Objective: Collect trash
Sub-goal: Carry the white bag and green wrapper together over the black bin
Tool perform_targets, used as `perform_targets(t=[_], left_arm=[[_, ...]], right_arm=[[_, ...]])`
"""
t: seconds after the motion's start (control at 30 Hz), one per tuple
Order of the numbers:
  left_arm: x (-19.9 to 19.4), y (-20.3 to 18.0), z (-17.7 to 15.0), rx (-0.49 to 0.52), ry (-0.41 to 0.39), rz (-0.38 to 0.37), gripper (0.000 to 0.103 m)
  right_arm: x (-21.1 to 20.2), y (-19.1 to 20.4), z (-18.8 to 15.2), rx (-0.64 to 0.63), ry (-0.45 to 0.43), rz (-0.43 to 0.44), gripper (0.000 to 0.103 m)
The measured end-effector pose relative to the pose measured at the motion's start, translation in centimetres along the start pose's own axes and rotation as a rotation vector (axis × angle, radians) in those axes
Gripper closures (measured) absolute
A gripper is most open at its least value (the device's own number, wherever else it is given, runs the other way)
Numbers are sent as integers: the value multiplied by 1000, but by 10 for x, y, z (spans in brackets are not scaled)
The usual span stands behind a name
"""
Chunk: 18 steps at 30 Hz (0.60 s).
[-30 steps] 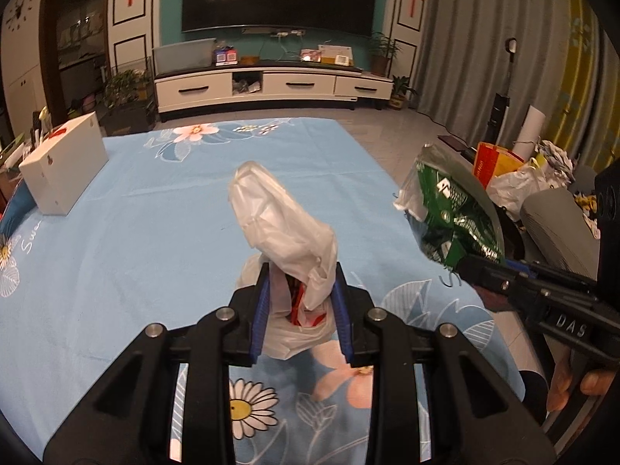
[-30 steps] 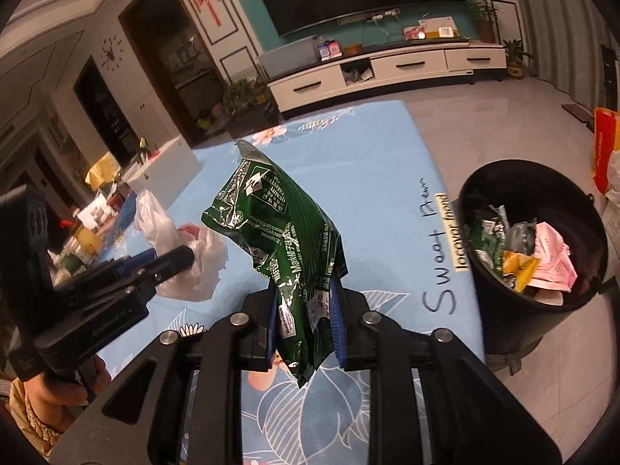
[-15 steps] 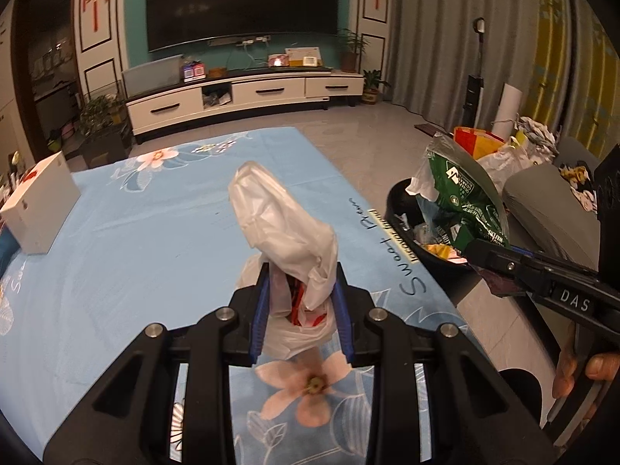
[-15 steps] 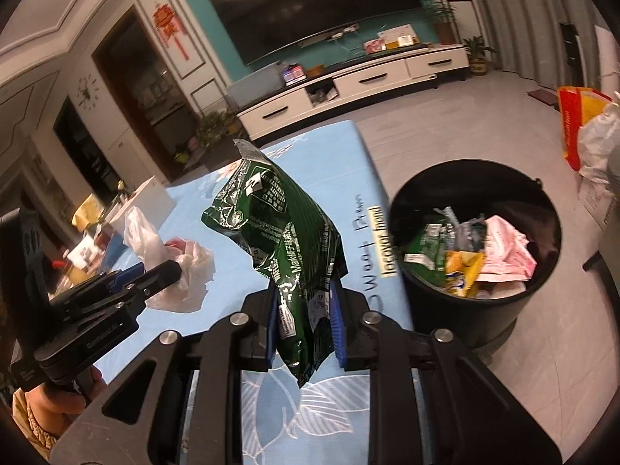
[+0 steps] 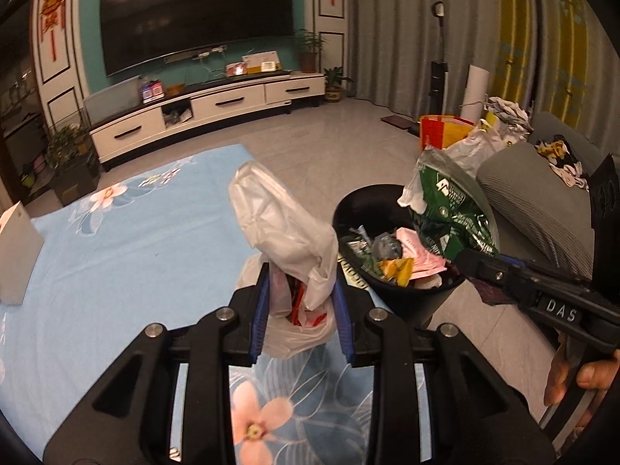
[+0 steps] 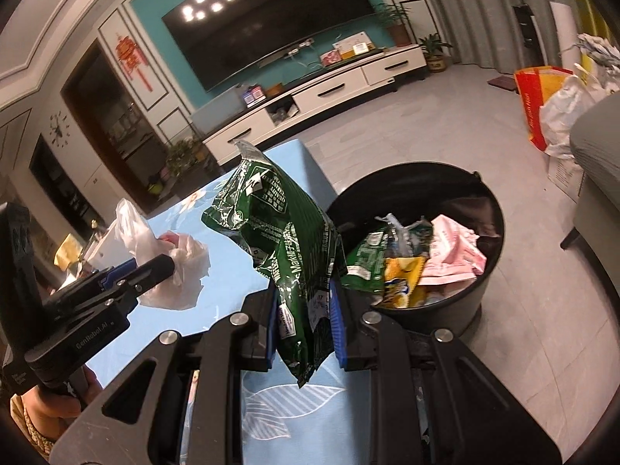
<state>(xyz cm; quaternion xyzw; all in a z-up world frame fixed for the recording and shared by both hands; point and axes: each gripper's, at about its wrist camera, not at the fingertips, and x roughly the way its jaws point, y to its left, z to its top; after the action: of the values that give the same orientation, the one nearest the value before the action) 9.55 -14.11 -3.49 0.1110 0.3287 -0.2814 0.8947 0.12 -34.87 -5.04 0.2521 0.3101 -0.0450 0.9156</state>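
Left gripper (image 5: 300, 310) clamps white plastic bag (image 5: 286, 228), frame centre. Right gripper (image 6: 304, 317) clamps green snack bag (image 6: 283, 232), centre frame, just left of black bin (image 6: 488, 283) holding wrappers.

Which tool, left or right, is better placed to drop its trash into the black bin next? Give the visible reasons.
Right, probably. The right tool holds the green packet close beside the black bin, while the left tool's white plastic bag hangs over the blue tablecloth.

A dark television (image 5: 193, 19) hangs above a white cabinet (image 5: 201, 112); grey curtains (image 5: 403, 27) and a potted plant (image 5: 335, 83) stand nearby
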Motion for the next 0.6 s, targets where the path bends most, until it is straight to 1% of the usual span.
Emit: perform_targets(t=[0.27, 0.6], left_arm=[[24, -26, 15, 52, 11, -41, 72], [50, -47, 26, 97, 30, -65, 72]], right_arm=[[3, -28, 2, 53, -13, -29, 80], [9, -50, 4, 96, -25, -49, 80]])
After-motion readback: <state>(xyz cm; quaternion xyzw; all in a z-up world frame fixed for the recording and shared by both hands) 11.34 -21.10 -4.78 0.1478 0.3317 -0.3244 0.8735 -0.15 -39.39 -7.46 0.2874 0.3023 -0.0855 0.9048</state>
